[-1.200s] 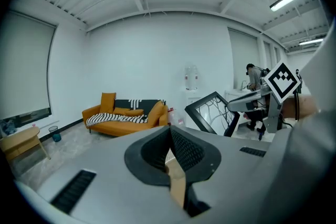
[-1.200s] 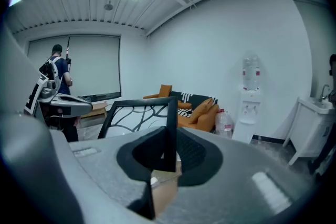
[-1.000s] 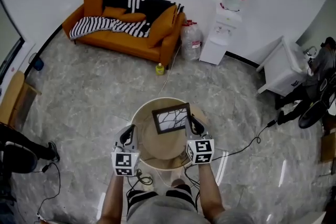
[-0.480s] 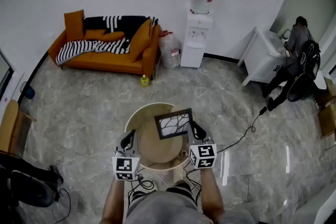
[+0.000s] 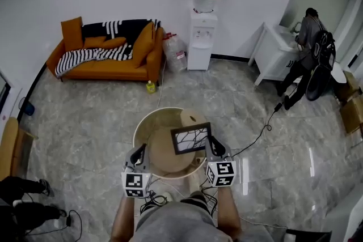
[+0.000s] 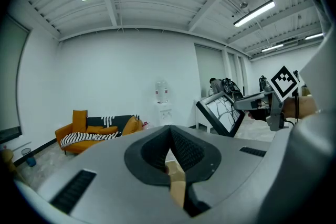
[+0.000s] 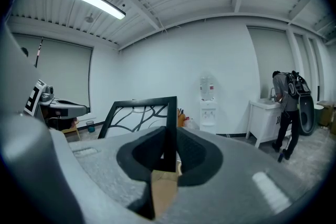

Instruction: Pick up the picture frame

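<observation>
1. Grey marbled floor [image 5: 85, 116] is filling most of the head view; its edges are running out of the picture on every side.
2. Orange sofa [image 5: 108, 62] is standing against the far wall, with a striped throw [image 5: 91, 55] covering part of its seat.
3. Round table [image 5: 136, 133] is standing just in front of the person; its near edge is disappearing behind both grippers.
4. White cabinet [image 5: 272, 54] is standing at the far right, and a person [image 5: 309, 37] is bending over it, facing away.
5. Water dispenser [image 5: 201, 37] is standing between sofa and cabinet; its bottle is looking blurred.
6. Picture frame [image 5: 191, 139], black-edged with a branching pattern, is hanging tilted above the table's right part, clear of the top. Its right side is passing out of sight into the jaws.
7. Right gripper [image 5: 211, 143] is clamping that side of the frame: in the right gripper view the frame's bar is sitting pinched between the pads [image 7: 185, 150].
8. Left gripper [image 5: 138, 153] is hovering at the table's left edge, well apart from the frame, its jaws pressed together on nothing.
9. Yellow bottle [image 5: 150, 86] is standing on the floor beside the sofa, too small to read.
</observation>
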`<state>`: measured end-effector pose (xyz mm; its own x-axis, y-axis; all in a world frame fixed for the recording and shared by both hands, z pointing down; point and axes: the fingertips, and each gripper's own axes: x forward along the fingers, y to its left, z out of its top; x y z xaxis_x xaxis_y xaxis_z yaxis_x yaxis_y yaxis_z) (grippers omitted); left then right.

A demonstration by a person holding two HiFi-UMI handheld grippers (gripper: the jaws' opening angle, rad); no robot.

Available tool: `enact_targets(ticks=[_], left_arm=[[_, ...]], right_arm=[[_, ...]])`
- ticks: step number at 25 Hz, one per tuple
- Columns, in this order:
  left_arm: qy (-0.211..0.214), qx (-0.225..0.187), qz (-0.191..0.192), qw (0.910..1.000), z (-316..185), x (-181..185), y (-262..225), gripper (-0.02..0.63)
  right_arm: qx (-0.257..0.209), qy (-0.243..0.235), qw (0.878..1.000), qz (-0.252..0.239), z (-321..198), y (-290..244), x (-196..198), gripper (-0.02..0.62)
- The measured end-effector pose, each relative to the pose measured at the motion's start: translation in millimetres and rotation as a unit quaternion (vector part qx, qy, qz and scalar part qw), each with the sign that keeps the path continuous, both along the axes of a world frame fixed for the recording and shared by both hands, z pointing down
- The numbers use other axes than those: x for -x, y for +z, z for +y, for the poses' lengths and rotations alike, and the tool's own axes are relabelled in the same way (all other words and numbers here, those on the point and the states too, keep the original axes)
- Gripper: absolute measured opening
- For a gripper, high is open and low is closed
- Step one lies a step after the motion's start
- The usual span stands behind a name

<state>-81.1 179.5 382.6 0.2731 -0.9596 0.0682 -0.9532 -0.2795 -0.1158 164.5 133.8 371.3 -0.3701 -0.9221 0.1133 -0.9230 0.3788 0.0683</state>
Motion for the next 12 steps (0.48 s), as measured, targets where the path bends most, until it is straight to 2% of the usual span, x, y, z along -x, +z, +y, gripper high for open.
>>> enact_targets(ticks=[12], left_arm=[[-0.004,0.006,0.002,1.0,1.7,3.9,0.8,0.017]], right_arm=[[0.002,-0.001,1.0,0.002,3.5,1.4,-0.2,0.063]])
